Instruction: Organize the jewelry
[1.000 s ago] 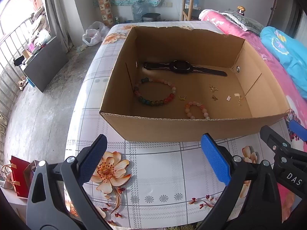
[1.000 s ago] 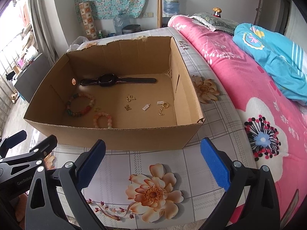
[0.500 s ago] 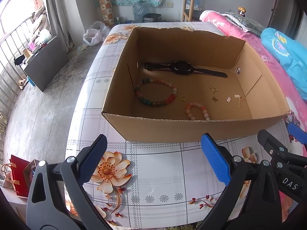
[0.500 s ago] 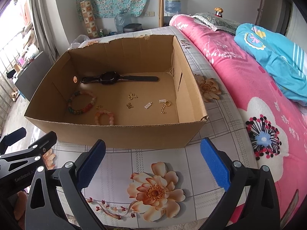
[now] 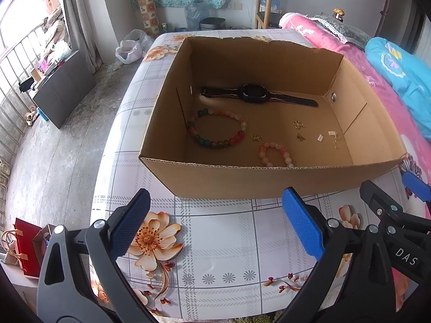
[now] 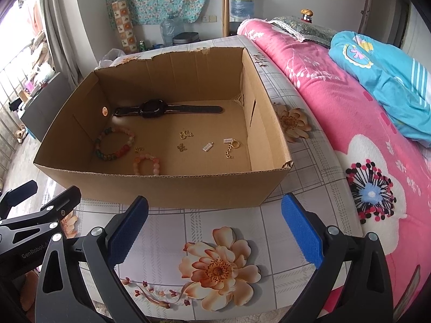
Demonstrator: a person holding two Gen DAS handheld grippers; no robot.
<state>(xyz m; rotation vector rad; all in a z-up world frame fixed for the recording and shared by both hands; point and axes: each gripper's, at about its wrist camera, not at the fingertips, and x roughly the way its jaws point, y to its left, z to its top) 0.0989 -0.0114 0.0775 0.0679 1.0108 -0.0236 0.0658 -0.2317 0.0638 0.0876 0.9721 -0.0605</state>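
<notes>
An open cardboard box (image 5: 242,179) (image 6: 188,188) stands on a floral tablecloth. Inside lie a black watch (image 5: 254,97) (image 6: 153,109), a large multicoloured bead bracelet (image 5: 216,132) (image 6: 114,145), a small pink bead bracelet (image 5: 274,154) (image 6: 146,162), several small gold charms (image 5: 299,130) (image 6: 186,134) and a gold chain piece (image 6: 230,145). My left gripper (image 5: 215,226) hangs open before the box's near wall, nothing between its blue pads. My right gripper (image 6: 215,223) is open too, beside it on the right, holding nothing.
A pink floral blanket (image 6: 363,123) and a blue quilt (image 6: 385,75) lie to the right of the table. The floor drops off to the left, with a red bag (image 5: 25,247) and a dark cabinet (image 5: 62,88). Bare tablecloth (image 6: 221,242) lies in front of the box.
Both grippers have drifted slightly, so the box sits a little higher and farther in the views. The jewelry has not moved and both grippers stay open.
</notes>
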